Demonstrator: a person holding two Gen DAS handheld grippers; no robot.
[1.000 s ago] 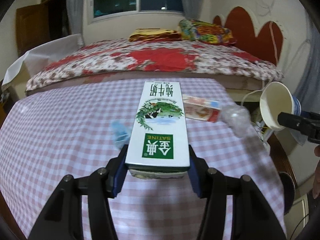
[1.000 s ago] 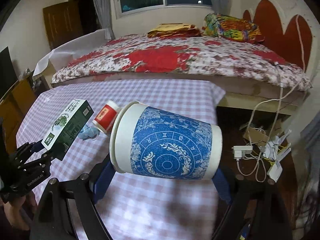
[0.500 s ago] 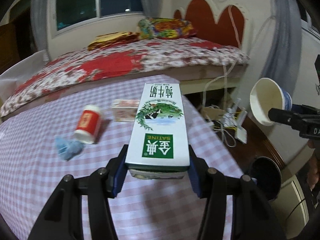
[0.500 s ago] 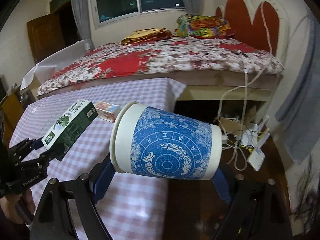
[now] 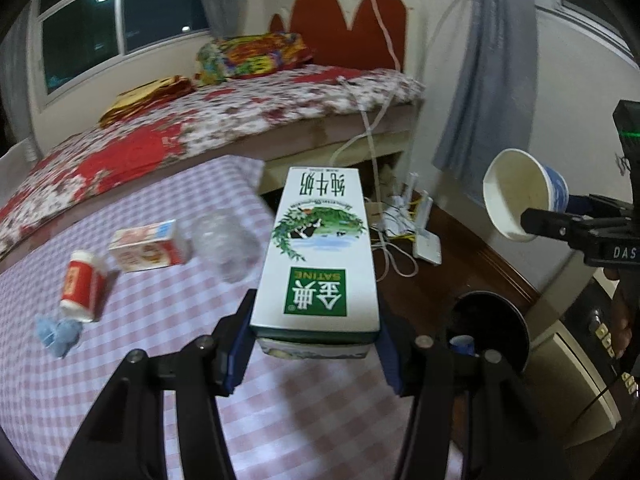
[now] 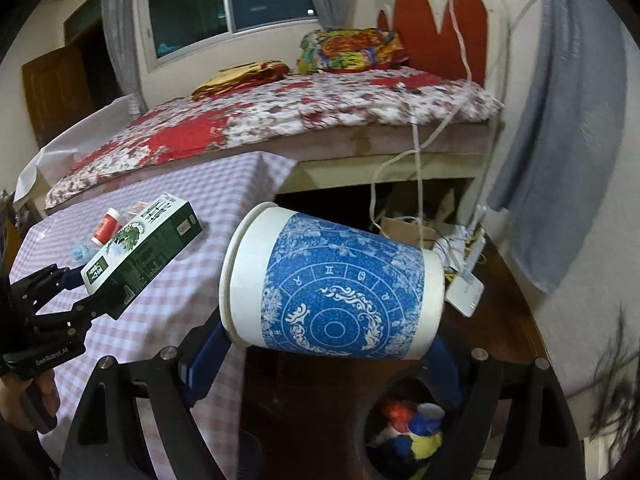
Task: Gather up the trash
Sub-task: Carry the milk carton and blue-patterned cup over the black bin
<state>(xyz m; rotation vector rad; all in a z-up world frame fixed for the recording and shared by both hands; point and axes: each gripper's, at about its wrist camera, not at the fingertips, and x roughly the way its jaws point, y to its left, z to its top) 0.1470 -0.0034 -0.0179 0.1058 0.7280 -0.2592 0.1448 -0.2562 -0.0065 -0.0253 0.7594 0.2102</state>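
Left wrist view is looking over a bed (image 5: 224, 120) with a red floral cover, and in front of it a table (image 5: 120, 360) in pink-checked cloth is running across the lower left. Off the table's right edge, a dark round trash bin (image 5: 490, 330) is sitting on the wooden floor; in the right wrist view it is lying directly under the gripper, already holding coloured scraps.

The left gripper (image 5: 314, 344) is tilting downward over the table's edge, its blue-padded jaws pressing on both sides of a tall milk carton (image 5: 318, 256) and gripping it near one end, so the box is sticking out ahead of the fingers. Its label is reading upside down: a green square with "SATINE" and large Chinese characters, a willow-and-water picture, and more Chinese characters at the far end. In the right wrist view the left gripper's body is showing the lettering "GenRobot.AI", with a hand (image 6: 28, 404) wrapping its handle.

The right gripper (image 6: 328, 354) is also pointing downward, above the bin, its jaws standing wide and clamping a paper cup (image 6: 332, 284) lying on its side, rim toward the left. The cup is carrying a blue band with a zodiac wheel and cloud scrolls. From the left wrist view the letters "DAS" are showing on that gripper's body.

Lying on the table are a small red-and-white carton (image 5: 150, 246), a blurred clear plastic bottle (image 5: 226, 242), a red-labelled white bottle (image 5: 82, 286) and a crumpled blue scrap (image 5: 56, 334).
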